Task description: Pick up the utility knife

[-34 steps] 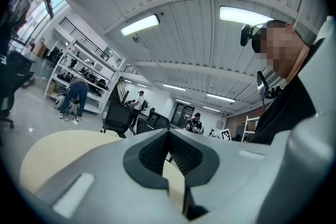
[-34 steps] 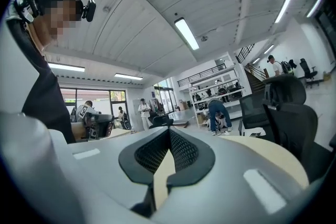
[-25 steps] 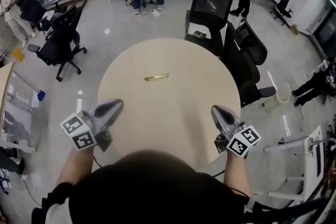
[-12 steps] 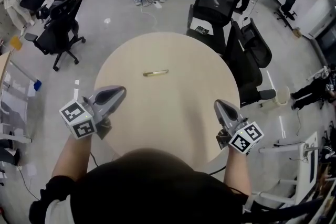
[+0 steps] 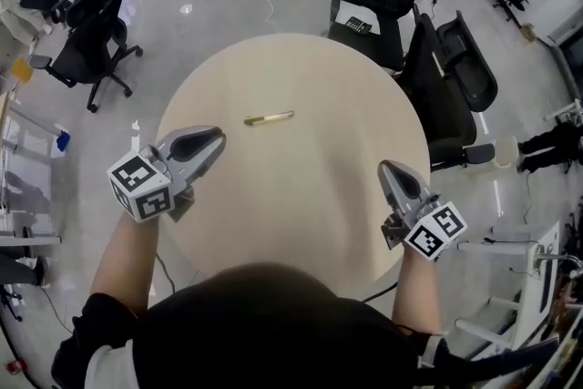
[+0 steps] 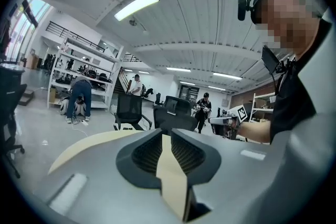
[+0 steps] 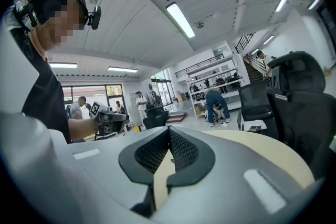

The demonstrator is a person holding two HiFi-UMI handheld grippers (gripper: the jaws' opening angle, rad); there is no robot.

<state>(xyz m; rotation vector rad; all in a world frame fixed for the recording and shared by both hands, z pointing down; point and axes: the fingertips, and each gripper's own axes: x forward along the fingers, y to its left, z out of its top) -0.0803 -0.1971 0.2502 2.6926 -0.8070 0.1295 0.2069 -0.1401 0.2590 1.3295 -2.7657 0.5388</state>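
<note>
Toward the far side of the round table (image 5: 310, 205) the utility knife (image 5: 269, 117) lies flat, touched by neither claw. My left claw (image 5: 219, 138) is nearest, with the knife a little ahead and to its right. Its jaws are opening with nothing between them. My right claw (image 5: 388, 168) is clenched empty, well apart from the knife.

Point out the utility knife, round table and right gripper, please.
utility knife (image 5: 269, 117): head view, middle of its body.
round table (image 5: 310, 196): head view, bare top.
right gripper (image 5: 383, 166): head view, between its fingertips.
</note>
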